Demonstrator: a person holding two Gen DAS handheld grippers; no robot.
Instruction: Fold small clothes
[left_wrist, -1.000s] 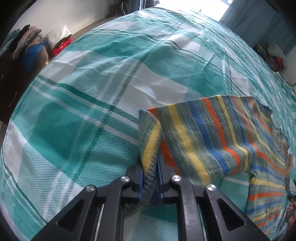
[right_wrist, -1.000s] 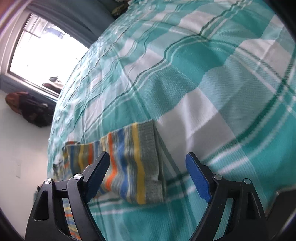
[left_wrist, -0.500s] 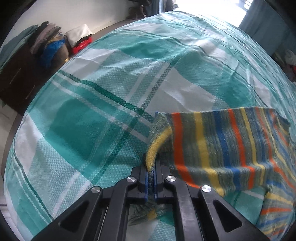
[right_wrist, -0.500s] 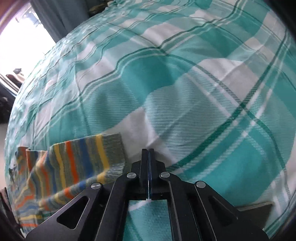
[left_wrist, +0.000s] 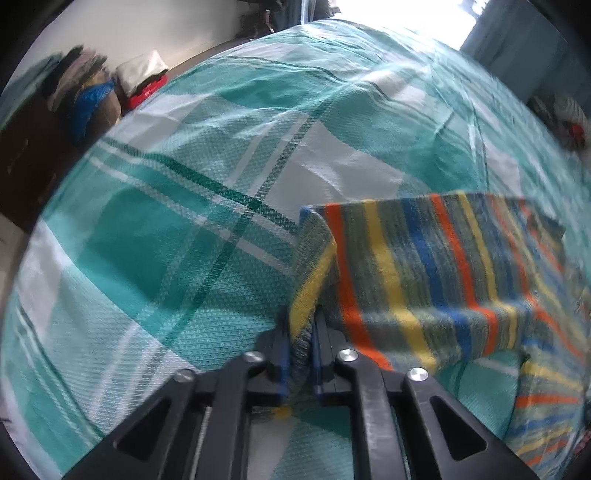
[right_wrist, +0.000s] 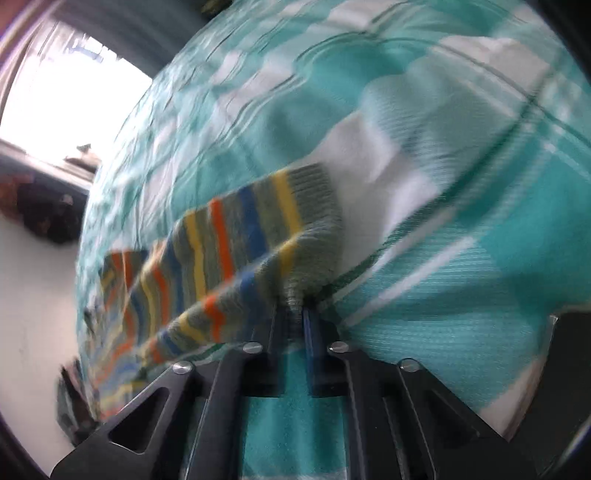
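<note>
A small striped knit garment (left_wrist: 436, 273), grey-green with orange, yellow and blue bands, hangs stretched above a teal and white plaid bedspread (left_wrist: 184, 258). My left gripper (left_wrist: 301, 354) is shut on its near-left corner. In the right wrist view the same garment (right_wrist: 236, 251) trails to the left, and my right gripper (right_wrist: 293, 314) is shut on its ribbed hem corner. The far part of the garment sags down to the bedspread (right_wrist: 461, 277). Both views are blurred by motion.
A pile of clothes and a red box (left_wrist: 144, 92) stand by the wall beyond the bed's left edge. A bright window (right_wrist: 70, 85) and dark curtain are at the far end. A dark bundle (right_wrist: 48, 214) lies on the floor.
My right gripper, open a second ago and shut beside the hem half a second ago, now grips the hem corner. Both grippers have raised the garment's edge off the bedspread.
</note>
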